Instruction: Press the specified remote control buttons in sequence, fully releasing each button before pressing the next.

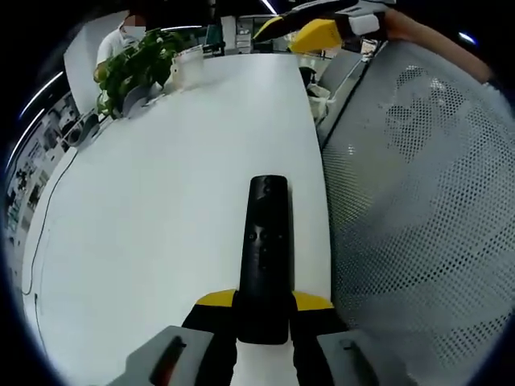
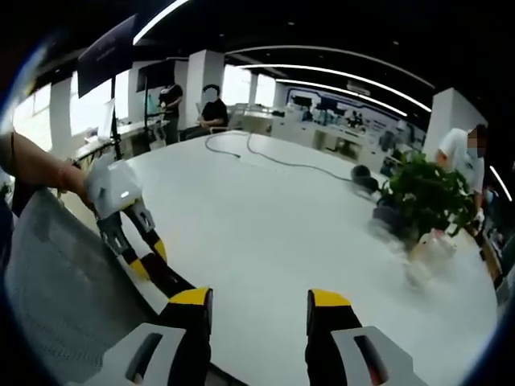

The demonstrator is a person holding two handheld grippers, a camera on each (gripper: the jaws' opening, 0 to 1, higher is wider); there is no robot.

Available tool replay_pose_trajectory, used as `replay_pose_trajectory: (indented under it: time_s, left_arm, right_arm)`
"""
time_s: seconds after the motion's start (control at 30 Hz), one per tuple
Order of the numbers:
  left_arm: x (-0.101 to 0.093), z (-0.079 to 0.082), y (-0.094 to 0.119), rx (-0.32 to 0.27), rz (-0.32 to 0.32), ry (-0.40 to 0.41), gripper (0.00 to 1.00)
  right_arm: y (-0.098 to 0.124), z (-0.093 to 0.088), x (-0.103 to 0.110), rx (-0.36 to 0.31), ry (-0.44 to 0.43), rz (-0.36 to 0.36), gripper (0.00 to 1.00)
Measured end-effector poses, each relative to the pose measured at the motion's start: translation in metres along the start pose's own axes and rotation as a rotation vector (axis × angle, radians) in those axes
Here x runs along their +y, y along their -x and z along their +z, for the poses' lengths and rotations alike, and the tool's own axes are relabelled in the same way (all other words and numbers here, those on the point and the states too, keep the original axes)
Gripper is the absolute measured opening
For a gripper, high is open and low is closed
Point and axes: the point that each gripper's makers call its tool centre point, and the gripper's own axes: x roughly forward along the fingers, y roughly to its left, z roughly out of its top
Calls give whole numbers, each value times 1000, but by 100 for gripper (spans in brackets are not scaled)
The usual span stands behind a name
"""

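A long black remote control with small buttons along its top face lies lengthwise between the yellow-tipped jaws of my left gripper, which is shut on its near end. It hovers over the white table. In the right gripper view, my left gripper enters from the left with the remote poking out of it. My right gripper stands open with nothing between its jaws, just to the right of the remote's tip. It also shows far off in the left gripper view, my right gripper raised above the table's far end.
A grey mesh chair back stands close against the table's right edge. A potted plant sits at the far side. A thin cable runs across the table. People sit and stand in the background office.
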Motion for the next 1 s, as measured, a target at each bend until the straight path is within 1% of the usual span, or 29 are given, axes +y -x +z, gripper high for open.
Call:
replay_pose_trajectory:
  time_s: [0.1, 0.13, 0.33, 0.47, 0.53, 0.57, 0.6, 0.67, 0.7, 0.77, 0.83, 0.87, 0.93, 1.0]
  left_arm:
    - [-2, 0, 0, 4, 6, -9, 24]
    - [-3, 0, 0, 5, 8, 3, 24]
    - [-5, 0, -1, 1, 12, 4, 24]
    - [-6, -1, -1, 4, 13, 6, 24]
    - [-6, -1, -1, 2, 13, 4, 24]
    - [-6, -1, 0, -1, 12, 5, 24]
    - [-5, -1, -1, -6, 12, 7, 24]
    - [-5, -1, 0, -13, 12, 8, 24]
    - [-6, -1, 0, -15, 12, 8, 24]
    - [-6, -1, -1, -14, 12, 4, 24]
    - [-6, -1, -1, -17, 13, 2, 24]
    - [-7, -1, -1, -20, 13, 2, 24]
    - [-7, -1, -1, -24, 11, 2, 24]
    - [-7, -1, -1, -26, 9, 1, 24]
  right_arm:
    - [-1, -1, 2, 6, 8, 4, 43]
    - [-1, -1, 2, 8, 10, 7, 43]
    - [-2, -3, 7, 19, 18, 22, 42]
    - [-4, -6, 12, 41, 38, 40, 41]
    - [-5, -8, 17, 53, 52, 58, 41]
    - [-5, -6, 21, 50, 55, 79, 42]
    - [-6, -6, 22, 49, 56, 86, 41]
    - [-7, -8, 26, 65, 60, 104, 39]
    - [-8, -9, 28, 79, 79, 111, 38]
    - [-8, -9, 33, 85, 89, 129, 37]
    - [-7, -1, 44, 54, 74, 187, 36]
    - [-7, 1, 47, 53, 74, 203, 34]
    - [-7, 2, 50, 60, 96, 206, 31]
    - [-11, 4, 53, 62, 95, 216, 29]
